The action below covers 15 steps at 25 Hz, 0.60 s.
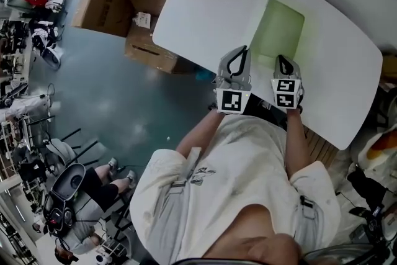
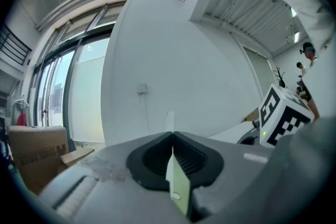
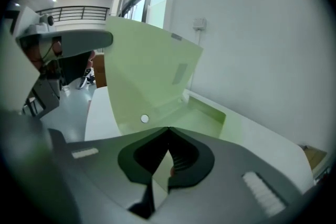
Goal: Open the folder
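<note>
Left claw (image 2: 172, 135) and right claw (image 3: 168, 129) each pinch the green folder (image 1: 280, 28), apparently its flaps.

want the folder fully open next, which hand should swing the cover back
Right, probably: the right gripper pinches the raised cover of the folder, so it can keep lifting it. The left gripper only clamps a thin green edge, held level.
</note>
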Motion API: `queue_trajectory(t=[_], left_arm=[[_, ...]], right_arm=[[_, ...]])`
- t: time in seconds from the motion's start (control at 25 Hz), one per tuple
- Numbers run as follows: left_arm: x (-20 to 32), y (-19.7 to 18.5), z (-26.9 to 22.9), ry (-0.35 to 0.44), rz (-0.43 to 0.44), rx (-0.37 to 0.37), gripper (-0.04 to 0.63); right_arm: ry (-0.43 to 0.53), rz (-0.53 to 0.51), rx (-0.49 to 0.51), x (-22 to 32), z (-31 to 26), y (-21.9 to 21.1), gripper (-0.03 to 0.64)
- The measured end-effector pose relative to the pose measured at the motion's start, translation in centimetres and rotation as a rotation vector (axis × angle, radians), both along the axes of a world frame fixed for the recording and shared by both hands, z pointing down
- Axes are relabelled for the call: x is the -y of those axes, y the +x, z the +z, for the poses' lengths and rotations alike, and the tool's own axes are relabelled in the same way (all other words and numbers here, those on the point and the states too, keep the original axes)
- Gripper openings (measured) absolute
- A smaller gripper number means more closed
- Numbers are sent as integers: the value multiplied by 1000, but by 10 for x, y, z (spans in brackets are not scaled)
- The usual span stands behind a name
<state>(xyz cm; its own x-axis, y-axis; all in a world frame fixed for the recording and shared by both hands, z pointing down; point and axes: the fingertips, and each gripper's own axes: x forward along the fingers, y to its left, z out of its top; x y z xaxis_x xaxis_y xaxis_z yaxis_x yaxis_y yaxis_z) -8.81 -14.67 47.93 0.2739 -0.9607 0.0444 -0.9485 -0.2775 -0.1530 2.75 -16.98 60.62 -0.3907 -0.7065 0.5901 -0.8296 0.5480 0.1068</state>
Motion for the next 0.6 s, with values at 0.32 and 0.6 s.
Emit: queue_trajectory(t=[0.32, 0.6], left_arm=[[2, -38, -1, -9, -55, -40, 8], [5, -72, 2, -4, -103, -2, 9]], right_arm=[[-43, -133, 9, -3, 17, -83, 2], [-79, -129, -47, -5, 31, -88, 2]])
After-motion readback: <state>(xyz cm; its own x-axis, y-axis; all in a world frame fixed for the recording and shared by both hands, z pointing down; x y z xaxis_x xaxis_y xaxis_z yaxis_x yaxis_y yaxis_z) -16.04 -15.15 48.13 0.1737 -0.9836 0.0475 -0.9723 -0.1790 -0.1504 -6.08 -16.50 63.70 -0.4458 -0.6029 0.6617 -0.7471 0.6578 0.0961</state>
